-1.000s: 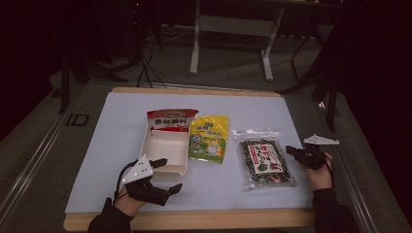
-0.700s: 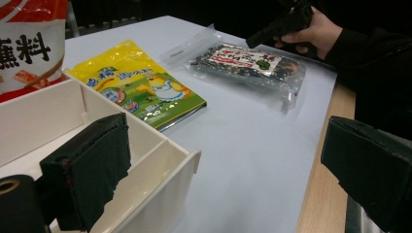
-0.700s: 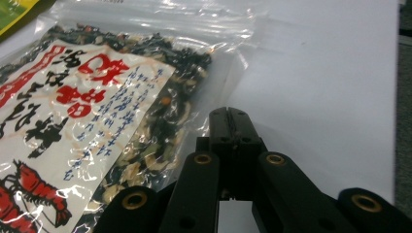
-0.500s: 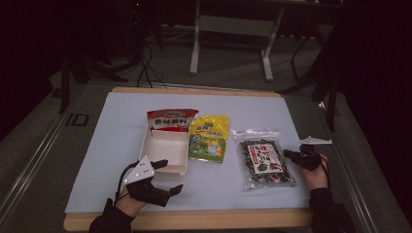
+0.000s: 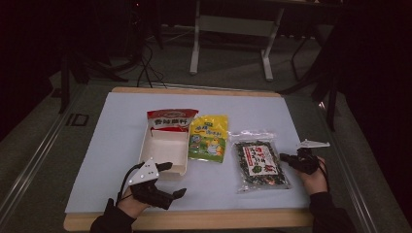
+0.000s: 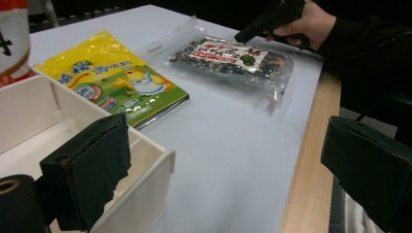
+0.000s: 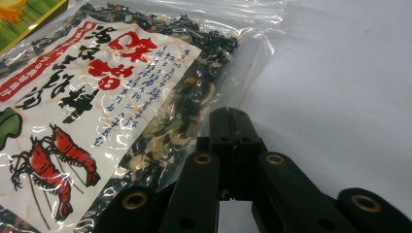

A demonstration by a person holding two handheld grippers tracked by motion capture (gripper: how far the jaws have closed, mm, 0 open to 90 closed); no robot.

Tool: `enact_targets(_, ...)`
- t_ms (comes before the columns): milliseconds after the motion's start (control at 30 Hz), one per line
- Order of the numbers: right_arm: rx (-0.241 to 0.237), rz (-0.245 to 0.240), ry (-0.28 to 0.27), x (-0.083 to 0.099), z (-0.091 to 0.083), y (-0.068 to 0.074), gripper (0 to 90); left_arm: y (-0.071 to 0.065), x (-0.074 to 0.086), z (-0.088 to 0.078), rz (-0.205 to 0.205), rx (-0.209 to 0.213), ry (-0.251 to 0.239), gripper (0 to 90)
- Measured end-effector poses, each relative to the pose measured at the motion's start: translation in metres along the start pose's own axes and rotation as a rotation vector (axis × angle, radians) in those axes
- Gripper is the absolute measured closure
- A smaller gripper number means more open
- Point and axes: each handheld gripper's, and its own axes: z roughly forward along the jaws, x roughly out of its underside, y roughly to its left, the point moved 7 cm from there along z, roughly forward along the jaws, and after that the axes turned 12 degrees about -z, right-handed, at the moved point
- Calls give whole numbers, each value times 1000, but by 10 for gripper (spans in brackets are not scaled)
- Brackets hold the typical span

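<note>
I log: white mat point(image 5: 111, 145) on a wood-edged table point(image 5: 204, 221); white tray point(image 5: 163, 150) as landmark. Left gripper point(image 5: 172, 179) at its near end, jaws spread; right gripper point(image 5: 283, 157) clenched empty by the seaweed packet point(image 5: 260, 165). Dark room behind.

Three snack bags: red-white point(image 5: 172, 119), yellow point(image 5: 209, 138), dark seaweed point(image 5: 259, 164); one white box point(image 5: 164, 151).

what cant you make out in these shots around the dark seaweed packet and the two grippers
- Clear packet of dark dried seaweed: right gripper view, left part cut off by the frame edge; small label print unreadable.
- Right gripper: jaws together at the packet's edge; whether they pinch the film is hidden by the jaws.
- Open white plastic box: left gripper view, a black jaw of the left gripper hides part of its inside.
- Red-and-white bag: high view, print too small.
</note>
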Motion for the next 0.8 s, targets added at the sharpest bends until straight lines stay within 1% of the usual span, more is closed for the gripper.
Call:
enact_targets(33,3,-3,2,0,0,1,900,-1,0,1,-3,8,1,54)
enact_targets(100,-1,-4,4,0,0,2,900,-3,0,3,-3,10,15,55)
enact_targets(133,-1,-5,5,0,0,3,900,-4,0,5,-13,17,22,55)
enact_targets(267,-6,-7,6,-1,0,6,900,-9,-1,10,-33,33,20,56)
enact_targets(300,-8,-11,8,-1,0,7,900,-10,-1,11,-32,36,23,56)
enact_targets(367,-9,-14,9,-1,0,10,900,-12,-2,15,-24,27,38,64)
enact_targets(400,-12,-18,11,-1,0,11,900,-14,-2,17,-21,34,45,69)
enact_targets(500,-15,-19,1,-3,-2,11,900,-19,-4,25,-18,31,76,76)
enact_targets(533,-9,-13,-11,-4,-4,11,899,-21,-4,27,-20,45,85,76)
enact_targets(567,4,-13,-21,-7,-6,10,884,-24,-5,31,-30,68,94,76)
enact_targets(600,16,-19,-35,-10,-9,11,796,-26,-6,34,-36,77,106,76)
enact_targets(667,28,-37,-59,-17,-16,14,756,-30,-7,41,-36,87,131,76)
enact_targets(700,34,-50,-69,-20,-20,16,733,-31,-8,45,-37,85,140,76)
enact_targets(733,41,-61,-82,-23,-23,18,674,-33,-10,48,-51,94,144,79)
enact_targets(800,53,-82,-106,-29,-29,24,601,-34,-12,54,-76,112,154,90)
